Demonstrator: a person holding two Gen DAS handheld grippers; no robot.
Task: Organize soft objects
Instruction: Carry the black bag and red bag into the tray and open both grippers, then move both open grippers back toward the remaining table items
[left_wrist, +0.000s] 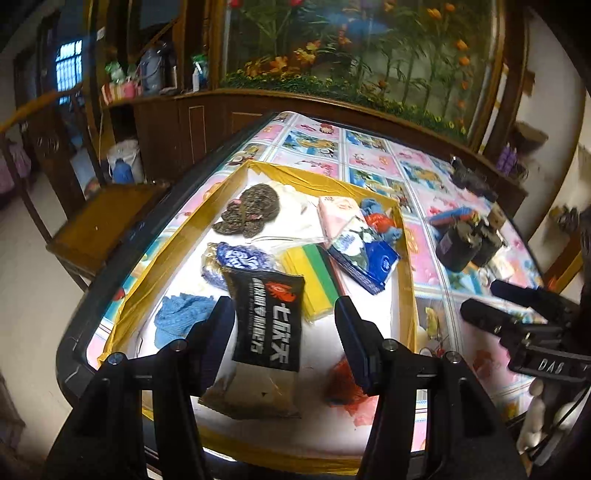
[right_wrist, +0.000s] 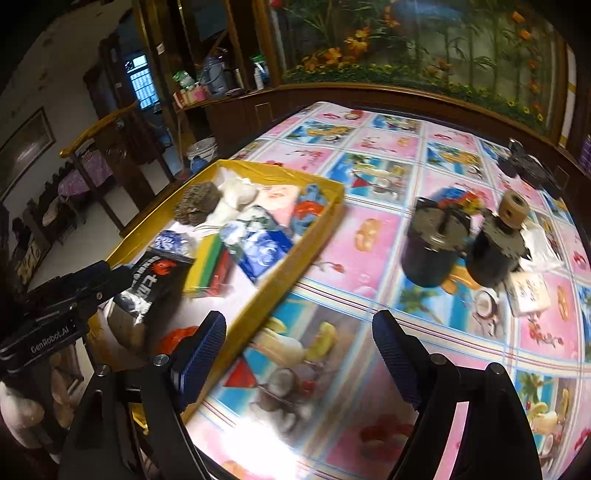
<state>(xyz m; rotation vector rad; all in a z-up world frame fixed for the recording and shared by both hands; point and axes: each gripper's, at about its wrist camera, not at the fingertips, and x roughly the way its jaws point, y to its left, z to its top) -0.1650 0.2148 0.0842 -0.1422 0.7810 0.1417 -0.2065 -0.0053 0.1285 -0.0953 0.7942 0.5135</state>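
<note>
With soft items piled in the yellow-edged tray (left_wrist: 404, 236) at frame centre, the left gripper (left_wrist: 284, 325) hangs released over a black pouch (left_wrist: 269, 317), apparently just deposited, while the right gripper (right_wrist: 299, 354), open and empty, should seek another soft item.

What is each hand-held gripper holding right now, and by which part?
Nothing. The right hand-held gripper is open over the tablecloth. The black packet sits between the open jaws of the left hand-held gripper, clear of one pad.
</note>
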